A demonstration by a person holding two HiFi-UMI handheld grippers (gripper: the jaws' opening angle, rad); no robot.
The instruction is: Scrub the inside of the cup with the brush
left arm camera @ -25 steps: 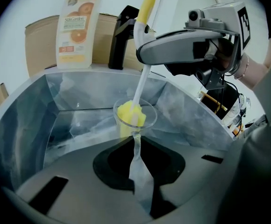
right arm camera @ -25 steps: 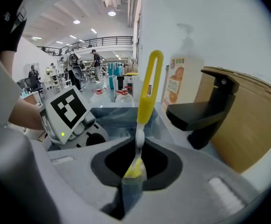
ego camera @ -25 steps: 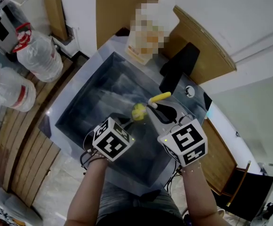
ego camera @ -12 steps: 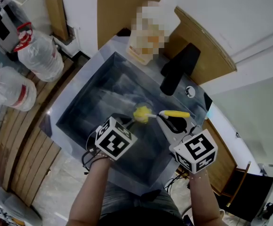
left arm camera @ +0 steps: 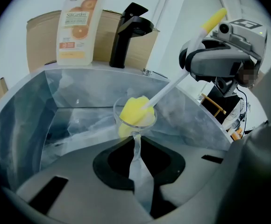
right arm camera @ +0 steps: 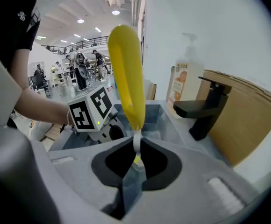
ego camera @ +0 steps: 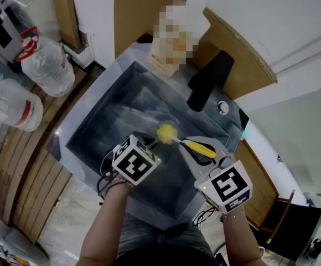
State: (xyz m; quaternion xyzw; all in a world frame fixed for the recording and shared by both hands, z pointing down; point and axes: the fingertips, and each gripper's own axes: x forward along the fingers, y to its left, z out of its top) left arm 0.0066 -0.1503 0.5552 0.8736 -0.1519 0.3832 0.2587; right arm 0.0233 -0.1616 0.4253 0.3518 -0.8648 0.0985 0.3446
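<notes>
My left gripper (left arm camera: 135, 141) is shut on the lower part of a clear cup (left arm camera: 119, 112), held tilted over the steel sink (ego camera: 97, 115). The brush's yellow sponge head (left arm camera: 134, 110) sits inside the cup. Its white shaft (left arm camera: 173, 85) runs up to my right gripper (left arm camera: 219, 59). In the right gripper view, my right gripper (right arm camera: 137, 148) is shut on that thin shaft, jaws just closed a little further, and the yellow handle (right arm camera: 126, 73) stands up above them. From the head, the left gripper (ego camera: 152, 143) and the right gripper (ego camera: 193, 153) meet at the sponge (ego camera: 166, 132).
A black faucet (ego camera: 210, 79) stands on the sink's far rim, with an orange soap bottle (left arm camera: 78, 24) beside it. Two large water bottles (ego camera: 47, 65) lie on the floor at the left. A wooden board (ego camera: 133, 10) leans behind the sink.
The right gripper has moved towards the sink's near right edge, swinging the yellow handle round from the far right to the near right. The sponge stays in the cup; the left gripper has kept still.
</notes>
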